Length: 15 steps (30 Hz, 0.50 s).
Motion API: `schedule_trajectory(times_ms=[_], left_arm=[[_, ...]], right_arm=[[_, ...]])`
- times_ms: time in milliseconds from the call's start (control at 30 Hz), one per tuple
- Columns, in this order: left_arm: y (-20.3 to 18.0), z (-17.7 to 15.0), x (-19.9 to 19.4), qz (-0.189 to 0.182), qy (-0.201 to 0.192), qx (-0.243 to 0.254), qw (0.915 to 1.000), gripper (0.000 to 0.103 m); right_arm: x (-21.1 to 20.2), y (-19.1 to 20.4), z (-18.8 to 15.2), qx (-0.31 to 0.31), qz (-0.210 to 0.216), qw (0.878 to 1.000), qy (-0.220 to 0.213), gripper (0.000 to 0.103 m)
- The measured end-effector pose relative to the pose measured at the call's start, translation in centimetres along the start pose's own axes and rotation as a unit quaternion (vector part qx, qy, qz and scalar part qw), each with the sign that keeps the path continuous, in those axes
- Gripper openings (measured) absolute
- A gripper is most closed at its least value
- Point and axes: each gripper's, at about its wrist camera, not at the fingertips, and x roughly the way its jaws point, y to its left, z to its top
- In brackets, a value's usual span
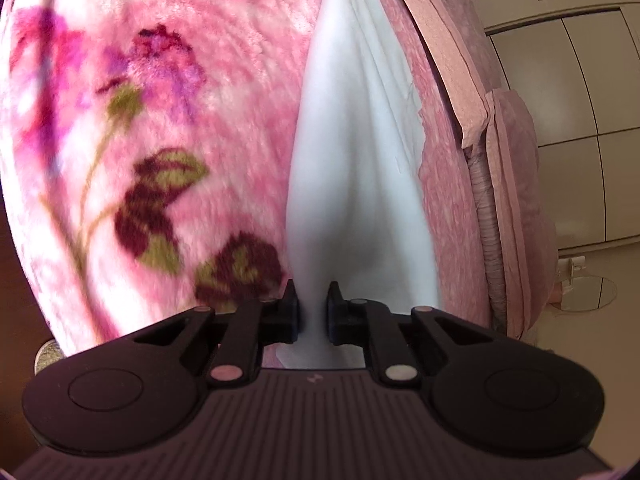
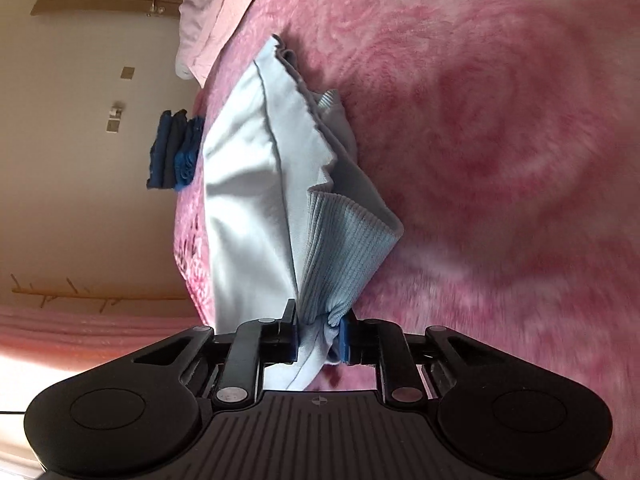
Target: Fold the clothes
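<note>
The garment [image 1: 360, 168], a pale blue top, is stretched above the pink blanket [image 1: 160, 120] that covers the bed, held at two points. The left gripper [image 1: 312, 316] has its jaws drawn narrow on a thin pinch of plain fabric, and the cloth fans away from it toward the far side of the blanket. The right gripper [image 2: 318, 336] is clamped on a thicker bunch: the ribbed hem [image 2: 344, 248] and a seamed layer are gathered together between its pads. In the right wrist view the rest of the garment still rests on the blanket, with a frayed-looking edge lying beyond the hem.

The step in hand looks like lifting the garment to spread or fold it. The likeliest trouble is at the left gripper, where the pinch is slim (little fabric shows past the pads), so a pull against the plush blanket could drag it free. The right gripper's bunch holds several layers, and one may slide out unevenly, leaving the fold crooked. A stack of dark blue clothes [image 2: 172, 148] sits near the blanket's far edge, well apart from the garment, so it is unlikely to be disturbed.
</note>
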Motion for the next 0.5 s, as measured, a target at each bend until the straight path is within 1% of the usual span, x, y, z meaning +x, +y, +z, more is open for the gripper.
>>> schedule_trajectory(times_ms=[67,100,133,167,200,300,367,467,500], left_arm=[[0.4,-1.2,-0.5,0.002,0.001,-0.004,1.0,0.009],[0.7,-1.5,-0.7,0.006,0.001,-0.007,1.0,0.01],[0.9,-1.9,-0.9,0.009,0.001,-0.01,0.9999,0.01],[1.2,-2.1,-1.0,0.012,0.0,-0.012,0.9999,0.01],[1.3,-2.1,-1.0,0.013,0.0,-0.011,0.9998,0.01],[1.2,-2.0,-0.8,0.024,0.002,0.002,0.9997,0.011],[1.1,-2.0,-0.7,0.025,0.004,0.007,0.9997,0.012],[1.5,-2.0,-0.7,0.018,0.003,0.001,0.9998,0.015],[1.7,-2.1,-0.7,0.017,0.002,0.0,0.9999,0.015]], right_arm=[[-0.6,0.2,-0.8,0.001,0.0,1.0,0.012,0.017],[-0.8,0.1,-1.0,-0.003,-0.007,1.0,0.02,0.018],[-0.7,0.0,-0.9,-0.008,-0.024,0.999,0.029,0.022],[-0.6,0.0,-0.9,-0.012,-0.042,0.998,0.038,0.039],[-0.5,-0.1,-0.8,-0.016,-0.06,0.997,0.047,0.04],[-1.9,0.7,0.5,-0.041,-0.069,0.996,0.038,0.042],[-3.3,1.7,1.5,-0.076,-0.081,0.994,0.02,0.042],[-4.1,2.7,3.6,-0.119,-0.098,0.988,-0.006,0.042],[-3.6,2.7,4.3,-0.129,-0.095,0.987,0.0,0.042]])
